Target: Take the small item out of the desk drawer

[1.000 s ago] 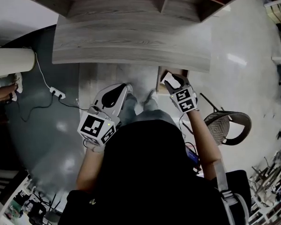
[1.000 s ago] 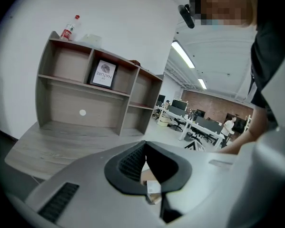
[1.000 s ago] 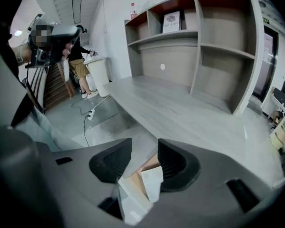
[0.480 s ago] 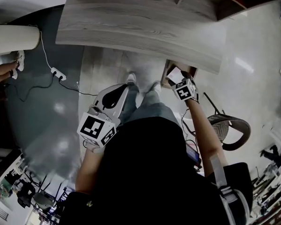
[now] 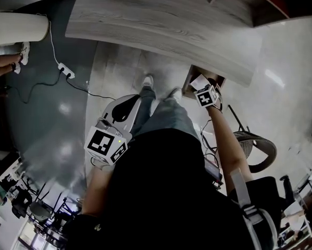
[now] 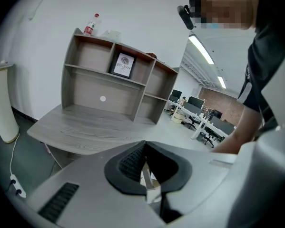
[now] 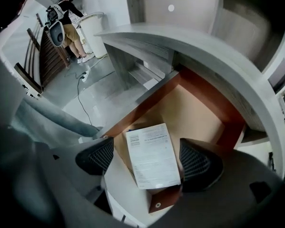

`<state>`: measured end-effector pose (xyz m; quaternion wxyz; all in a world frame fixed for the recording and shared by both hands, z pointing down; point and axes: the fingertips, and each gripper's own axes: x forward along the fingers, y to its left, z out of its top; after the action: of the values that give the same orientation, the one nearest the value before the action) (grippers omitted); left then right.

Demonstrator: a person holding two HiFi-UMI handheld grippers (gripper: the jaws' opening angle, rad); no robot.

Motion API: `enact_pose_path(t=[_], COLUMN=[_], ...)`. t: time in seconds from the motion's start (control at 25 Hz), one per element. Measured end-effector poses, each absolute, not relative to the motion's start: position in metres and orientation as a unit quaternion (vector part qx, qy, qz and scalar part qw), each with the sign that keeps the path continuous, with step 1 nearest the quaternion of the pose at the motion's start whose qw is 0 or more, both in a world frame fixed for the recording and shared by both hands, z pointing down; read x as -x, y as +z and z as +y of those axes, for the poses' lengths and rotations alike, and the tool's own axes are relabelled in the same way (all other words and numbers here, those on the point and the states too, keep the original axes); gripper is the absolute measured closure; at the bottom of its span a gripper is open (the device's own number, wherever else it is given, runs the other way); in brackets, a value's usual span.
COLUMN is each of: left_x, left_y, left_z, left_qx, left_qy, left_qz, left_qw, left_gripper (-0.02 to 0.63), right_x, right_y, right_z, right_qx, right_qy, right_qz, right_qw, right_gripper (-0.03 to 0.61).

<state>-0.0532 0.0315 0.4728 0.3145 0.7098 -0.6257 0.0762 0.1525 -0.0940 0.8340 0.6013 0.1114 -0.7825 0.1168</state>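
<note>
The desk drawer (image 5: 215, 79) stands pulled out under the grey wooden desk (image 5: 166, 20), its brown inside (image 7: 190, 113) showing. A small white box with a printed label (image 7: 152, 153) lies at the drawer's near end and appears as a white patch (image 5: 199, 81) in the head view. My right gripper (image 7: 147, 159) hovers over it. Its jaws are opening wide, with one pad on each side of the box and neither touching it. From above, this gripper (image 5: 201, 89) is at the drawer's front. My left gripper (image 5: 136, 100) hangs by my left leg, shut and empty (image 6: 144, 148).
A hutch with shelves (image 6: 109, 87) stands on the desk, holding a framed picture (image 6: 122, 65) and a bottle (image 6: 90, 25). A mesh chair (image 5: 254, 145) is at my right. On the floor at left lie a power strip and cable (image 5: 65, 70), near a white cylinder (image 5: 20, 27).
My right gripper has reached farther out and down over the open drawer. The head view has swung, so the desk now sits tilted. My left gripper has hardly moved.
</note>
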Motion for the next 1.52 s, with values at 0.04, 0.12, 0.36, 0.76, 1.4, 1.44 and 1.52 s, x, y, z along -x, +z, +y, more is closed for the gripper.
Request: enact_pose_path(t=[0.04,0.12,0.36,0.76,1.4,1.44,1.52], left_x=[0.054,0.055,0.060,0.059,0.067,0.067,0.067], left_y=[0.474,0.476,0.482,0.490,0.485,0.483,0.480], left_z=[0.033,0.035,0.038,0.037,0.031,0.031,0.029], left_qx=[-0.708,-0.704,-0.698,-0.691,-0.693,-0.695,-0.698], left_qy=[0.077,0.080,0.082,0.085,0.072,0.069,0.064], left_qz=[-0.628,-0.631,-0.635,-0.637,-0.638,-0.637,-0.636], left_qw=[0.315,0.317,0.323,0.332,0.327,0.326,0.323], left_gripper=[0.604,0.604,0.604,0.604,0.604,0.604,0.604], right_x=[-0.153,-0.156,-0.161,-0.163,-0.158,-0.157,-0.157], right_y=[0.839,0.848,0.870,0.890,0.879,0.875,0.867], right_z=[-0.095,-0.097,-0.100,-0.102,-0.108,-0.108,-0.107], right_qx=[-0.113,-0.116,-0.115,-0.116,-0.122,-0.122,-0.122], right_qy=[0.117,0.116,0.111,0.093,0.086,0.085,0.084], right_qz=[-0.783,-0.777,-0.759,-0.747,-0.733,-0.734,-0.734], right_qw=[0.601,0.608,0.631,0.649,0.664,0.663,0.663], right_gripper=[0.172,0.166,0.160,0.160,0.163,0.164,0.170])
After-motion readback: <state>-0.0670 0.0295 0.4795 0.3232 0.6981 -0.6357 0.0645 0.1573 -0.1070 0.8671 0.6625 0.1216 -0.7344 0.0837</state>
